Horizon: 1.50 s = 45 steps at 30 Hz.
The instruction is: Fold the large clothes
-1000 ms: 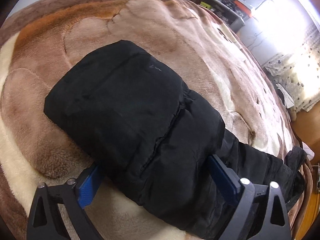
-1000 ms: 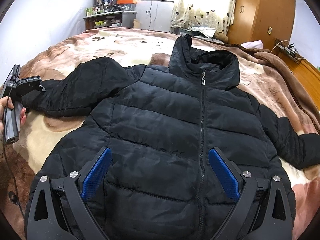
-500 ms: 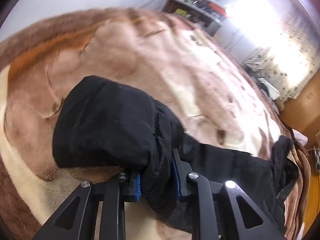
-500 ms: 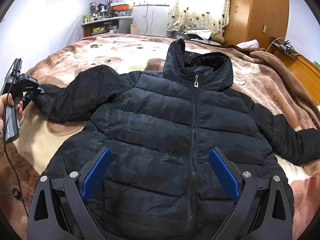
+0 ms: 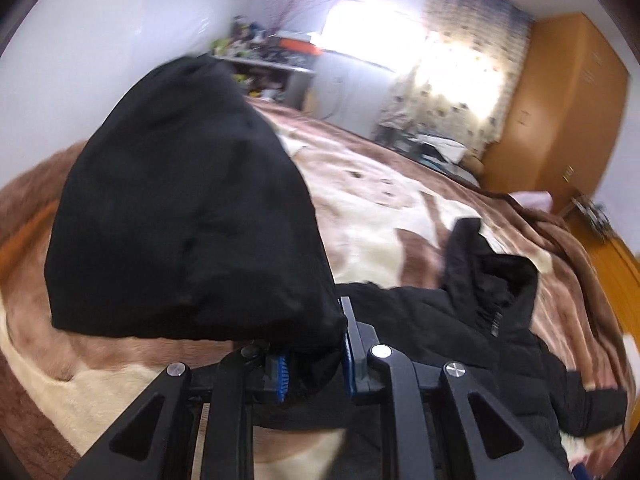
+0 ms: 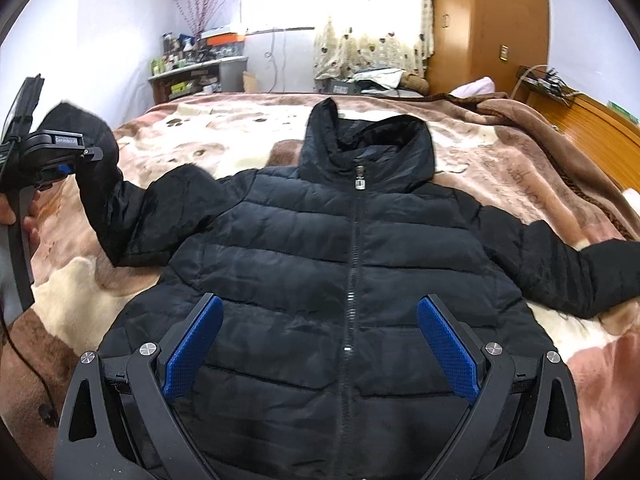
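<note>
A black puffer jacket [image 6: 288,264] lies face up and zipped on the bed, hood [image 6: 364,140] toward the far side. My left gripper [image 5: 313,346] is shut on the cuff end of its left sleeve [image 5: 180,208], which hangs lifted off the blanket. In the right wrist view that gripper [image 6: 74,162] is at the far left, a hand on its handle, with the sleeve [image 6: 108,208] rising to it. My right gripper [image 6: 320,324] hovers open above the jacket's lower front, nothing between its blue pads. The other sleeve [image 6: 560,268] lies flat, stretched to the right.
A brown and cream plush blanket [image 6: 224,128] covers the bed. A cluttered shelf [image 6: 192,68] stands at the far wall beside a curtained window [image 6: 372,20]. A wooden wardrobe [image 6: 488,20] and a wooden side unit [image 6: 592,128] are on the right.
The left gripper shut on the sleeve end, then lifted it off the blanket and swung toward the jacket body. The right gripper rose slightly and stayed open.
</note>
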Tool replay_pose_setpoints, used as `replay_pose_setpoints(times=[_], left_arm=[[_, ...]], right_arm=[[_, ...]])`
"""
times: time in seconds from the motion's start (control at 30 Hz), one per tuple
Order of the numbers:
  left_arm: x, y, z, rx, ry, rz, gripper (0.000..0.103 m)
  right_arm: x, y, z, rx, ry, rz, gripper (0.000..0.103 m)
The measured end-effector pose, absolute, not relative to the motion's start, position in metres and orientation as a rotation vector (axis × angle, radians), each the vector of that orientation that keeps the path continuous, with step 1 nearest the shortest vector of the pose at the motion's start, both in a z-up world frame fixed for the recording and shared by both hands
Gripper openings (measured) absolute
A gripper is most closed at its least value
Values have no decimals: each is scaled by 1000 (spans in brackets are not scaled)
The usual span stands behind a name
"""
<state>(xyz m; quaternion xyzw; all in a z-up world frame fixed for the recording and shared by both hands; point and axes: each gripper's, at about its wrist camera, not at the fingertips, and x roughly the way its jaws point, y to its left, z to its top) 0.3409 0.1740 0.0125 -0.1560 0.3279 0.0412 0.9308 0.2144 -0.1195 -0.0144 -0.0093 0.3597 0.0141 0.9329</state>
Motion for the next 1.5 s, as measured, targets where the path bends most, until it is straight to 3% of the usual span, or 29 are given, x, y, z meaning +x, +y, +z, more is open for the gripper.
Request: replay_pose_setpoints(times=[0.33, 0.7, 0.9, 0.97, 1.03, 1.33, 1.5], left_arm=[[335, 53, 29, -133, 665, -94, 21], [343, -20, -27, -49, 821, -163, 21], [341, -11, -50, -91, 894, -193, 42], [335, 0, -51, -85, 893, -180, 67], [329, 11, -50, -108, 884, -174, 76], [315, 63, -59, -190, 944, -146, 81], [306, 86, -59, -171, 936, -90, 95]], right_arm=[[207, -165, -13, 45, 725, -50, 98], [206, -216, -29, 105, 787, -121, 98], [229, -226, -36, 190, 839, -51, 98], [241, -225, -36, 212, 835, -20, 98], [256, -223, -36, 240, 829, 5, 98], [328, -184, -62, 304, 903, 220, 98], [361, -149, -91, 244, 973, 256, 98]])
